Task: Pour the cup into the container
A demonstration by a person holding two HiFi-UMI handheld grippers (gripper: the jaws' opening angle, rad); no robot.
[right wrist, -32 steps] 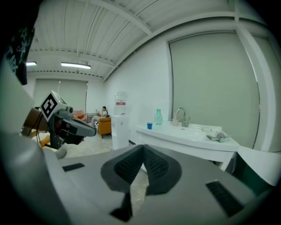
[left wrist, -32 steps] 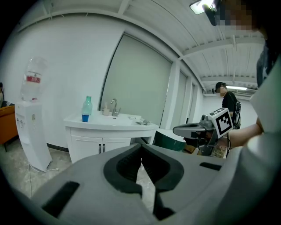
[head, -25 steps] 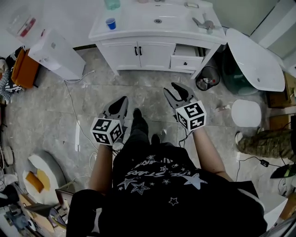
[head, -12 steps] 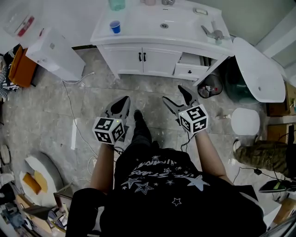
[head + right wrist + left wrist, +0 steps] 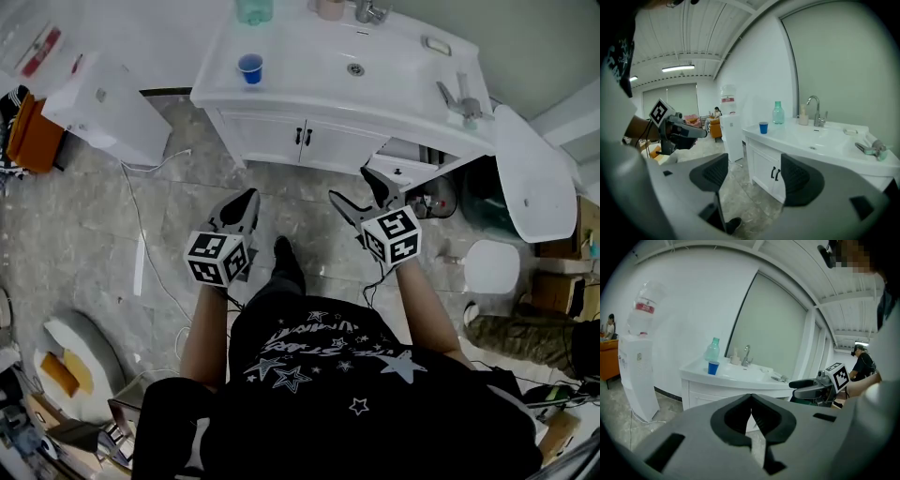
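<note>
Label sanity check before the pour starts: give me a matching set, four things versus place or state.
1 blue cup
2 left gripper
3 right gripper
4 water dispenser

A jaws apart
B on the floor beside the vanity
C jaws together
D on top of the vanity

Pairs: 1-D, 2-C, 3-A, 4-B. Right gripper's jaws have just been opening, nothing between them.

A white vanity cabinet (image 5: 281, 141) with an inset basin (image 5: 380, 56) and chrome tap (image 5: 368, 11) stands against a white wall (image 5: 693, 310) on a grey stone-tiled floor (image 5: 178, 216), with a pale grey-green panel (image 5: 834, 56) behind the basin, a water dispenser (image 5: 98, 108) to its left and strip lighting (image 5: 678, 68) overhead.
</note>
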